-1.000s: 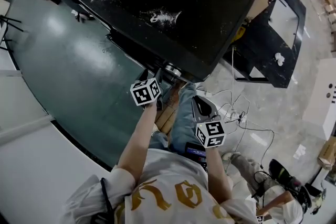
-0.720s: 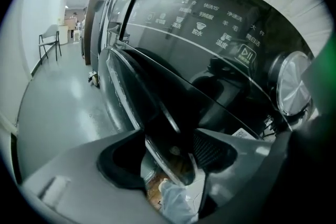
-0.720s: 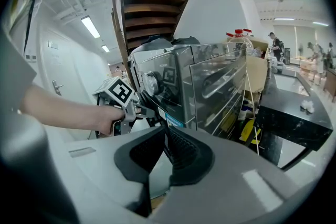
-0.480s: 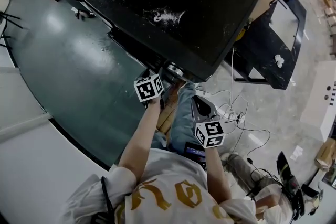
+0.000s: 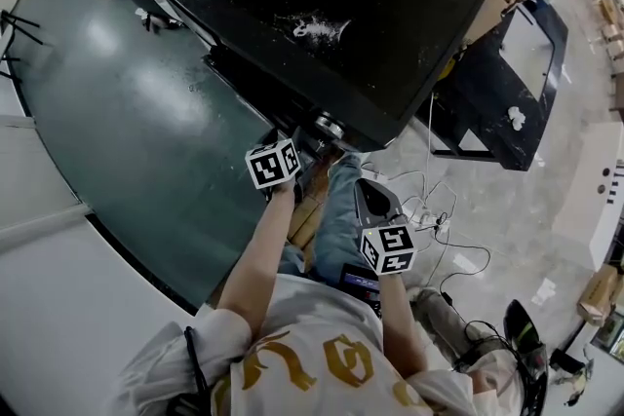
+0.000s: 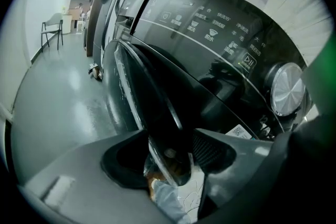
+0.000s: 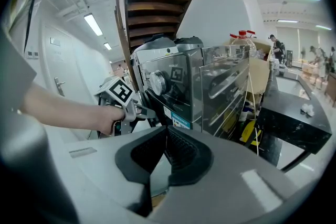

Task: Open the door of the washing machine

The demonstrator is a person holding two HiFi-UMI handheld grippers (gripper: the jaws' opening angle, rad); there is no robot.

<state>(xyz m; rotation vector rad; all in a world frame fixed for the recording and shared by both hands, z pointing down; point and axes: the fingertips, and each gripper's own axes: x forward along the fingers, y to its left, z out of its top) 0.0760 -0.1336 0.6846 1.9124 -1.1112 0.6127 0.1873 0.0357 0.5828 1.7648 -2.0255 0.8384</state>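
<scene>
Stands close at the front of the black washing machine point(image 5: 331, 5), looking steeply down on its top. Grips the rim of the door point(image 6: 149, 92) with the left hand-held gripper point(image 6: 169, 138), jaws drawn narrow onto that dark curved edge, low on the washing machine's front face. Shows the control panel point(image 6: 210, 23) with its rows of white icons above the door, and a round silver knob point(image 6: 287, 89) at the panel's right end. Holds the right hand-held gripper point(image 7: 165, 134) back from the washing machine's front, apart from it, pads pressed together at the tips with nothing between them. Looks from there at the left hand point(image 7: 105, 117) and its marker cube point(image 7: 121, 92), up against the washing machine's front. Cannot tell how far the door stands off the washing machine's body.
</scene>
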